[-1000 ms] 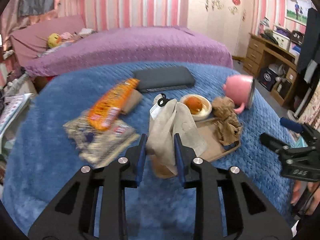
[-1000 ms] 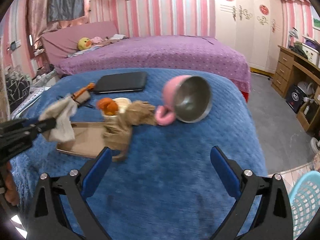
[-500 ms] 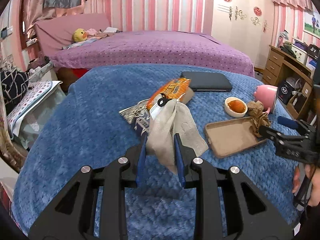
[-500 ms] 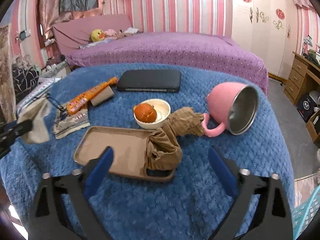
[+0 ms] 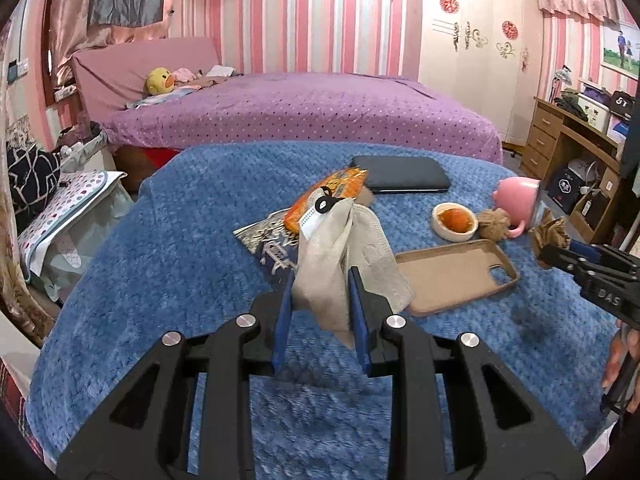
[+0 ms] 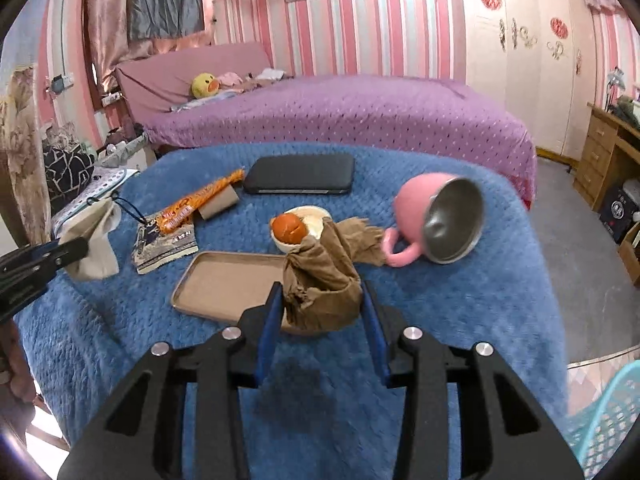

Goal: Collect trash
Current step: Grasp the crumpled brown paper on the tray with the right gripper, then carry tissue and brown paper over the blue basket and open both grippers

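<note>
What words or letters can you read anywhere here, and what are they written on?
"DAS": white letters on the black body of the right gripper, seen from the left wrist.
"GT": white letters on a dark bag on the desk.
Orange snack wrapper: has printing, too blurred to read.
Printed packet under it: text too small to read.
Box under the desk: mark unreadable.

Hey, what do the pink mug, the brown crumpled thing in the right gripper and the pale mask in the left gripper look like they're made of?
Pink mug: matte pink outside, probably plastic or coating; inside looks like dull steel, grey with soft reflections.
Brown wad in the right gripper: likely paper, with stiff creases and torn edges.
Mask in the left gripper: seemingly soft nonwoven fabric, draping limply, matte.
</note>
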Motion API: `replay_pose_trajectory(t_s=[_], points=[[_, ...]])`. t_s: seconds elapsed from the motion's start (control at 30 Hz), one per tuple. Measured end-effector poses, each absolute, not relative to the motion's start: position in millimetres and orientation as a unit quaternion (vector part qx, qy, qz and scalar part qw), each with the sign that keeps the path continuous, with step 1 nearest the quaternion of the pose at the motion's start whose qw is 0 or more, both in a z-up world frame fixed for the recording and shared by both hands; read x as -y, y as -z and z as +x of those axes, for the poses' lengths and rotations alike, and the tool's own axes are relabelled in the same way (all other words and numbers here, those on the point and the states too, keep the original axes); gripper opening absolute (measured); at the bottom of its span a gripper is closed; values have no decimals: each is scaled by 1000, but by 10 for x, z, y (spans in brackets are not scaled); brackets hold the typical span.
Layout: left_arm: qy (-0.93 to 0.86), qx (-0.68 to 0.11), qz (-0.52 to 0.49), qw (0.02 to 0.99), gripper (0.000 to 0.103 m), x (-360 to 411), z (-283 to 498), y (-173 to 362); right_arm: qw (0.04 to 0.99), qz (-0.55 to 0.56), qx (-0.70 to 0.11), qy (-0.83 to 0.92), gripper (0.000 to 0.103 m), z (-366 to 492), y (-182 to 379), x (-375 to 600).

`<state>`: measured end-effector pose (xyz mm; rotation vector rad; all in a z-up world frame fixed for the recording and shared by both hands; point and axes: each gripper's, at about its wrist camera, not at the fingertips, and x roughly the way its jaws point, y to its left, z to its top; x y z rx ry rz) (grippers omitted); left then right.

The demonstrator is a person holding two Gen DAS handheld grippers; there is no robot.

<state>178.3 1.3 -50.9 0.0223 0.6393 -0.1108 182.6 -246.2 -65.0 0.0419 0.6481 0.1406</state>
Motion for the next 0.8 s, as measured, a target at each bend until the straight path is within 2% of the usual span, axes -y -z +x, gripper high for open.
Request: replay_pose_trajectory(t_s=[0.4,0.8], points=[[99,-284,21,953,25,559,1437,346,957,49,-284,-31,39,1126,374,3155],[148,-280,40,948,26,1173,1175,381,960,58,-275,-2,39,766,421,3538]])
